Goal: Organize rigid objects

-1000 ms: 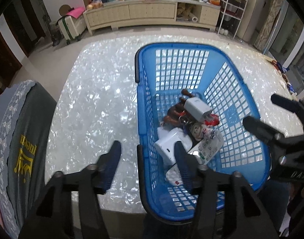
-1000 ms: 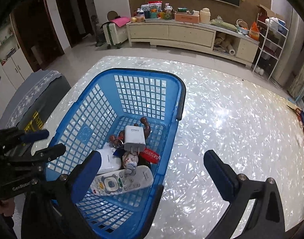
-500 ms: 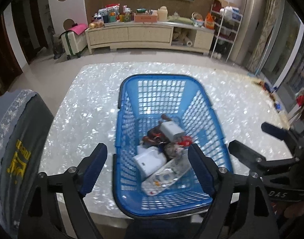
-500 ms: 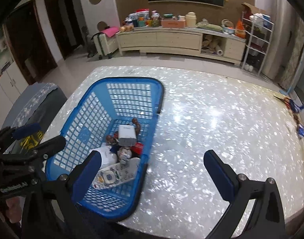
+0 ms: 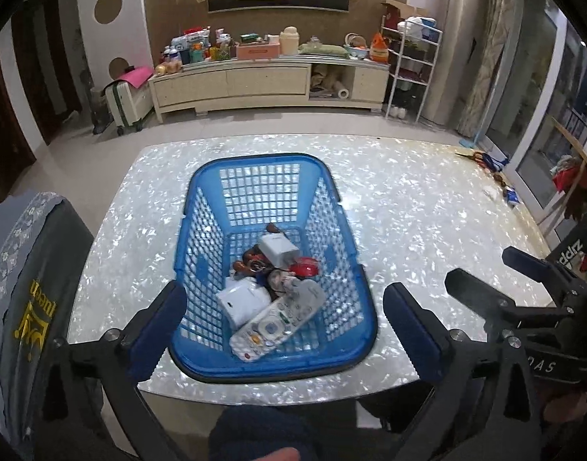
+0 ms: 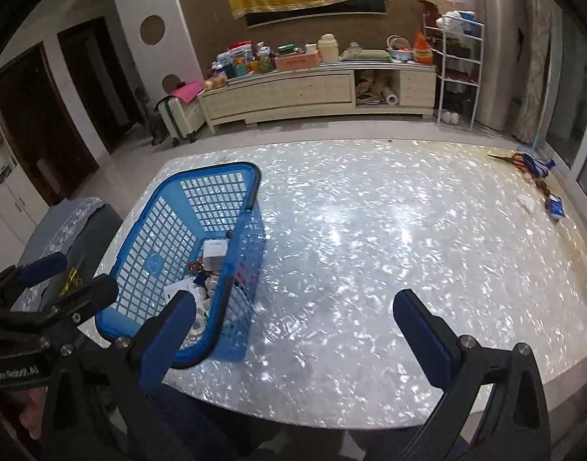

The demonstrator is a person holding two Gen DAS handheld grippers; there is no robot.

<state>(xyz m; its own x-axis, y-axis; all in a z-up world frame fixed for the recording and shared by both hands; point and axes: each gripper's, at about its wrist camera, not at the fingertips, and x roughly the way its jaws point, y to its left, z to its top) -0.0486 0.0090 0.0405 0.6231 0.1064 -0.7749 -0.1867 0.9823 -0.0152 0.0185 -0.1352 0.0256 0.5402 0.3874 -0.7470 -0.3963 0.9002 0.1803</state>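
Observation:
A blue plastic basket (image 5: 195,192) stands on the pearly white table (image 5: 428,223). In it lie a white remote control (image 5: 280,319), a white box (image 5: 241,301), a white charger (image 5: 278,249), a red item (image 5: 307,267) and some small dark pieces. My left gripper (image 5: 282,294) hovers over the table's near edge in front of the basket; its jaws are opening and touch nothing. My right gripper (image 6: 293,299) is open and empty over bare table, to the right of the basket (image 6: 251,180). Each gripper shows at the edge of the other's view.
A chair draped in grey cloth (image 5: 24,288) stands left of the table. Scissors and small bits (image 6: 524,161) lie at the table's far right corner. Beyond the table are a long sideboard (image 5: 266,84), a suitcase (image 5: 126,96) and a wire shelf (image 5: 412,65).
Both grippers have drawn back and upward from the basket. The left fingers, which straddled the basket's near left wall, have spread wide and cleared it. The basket stayed put.

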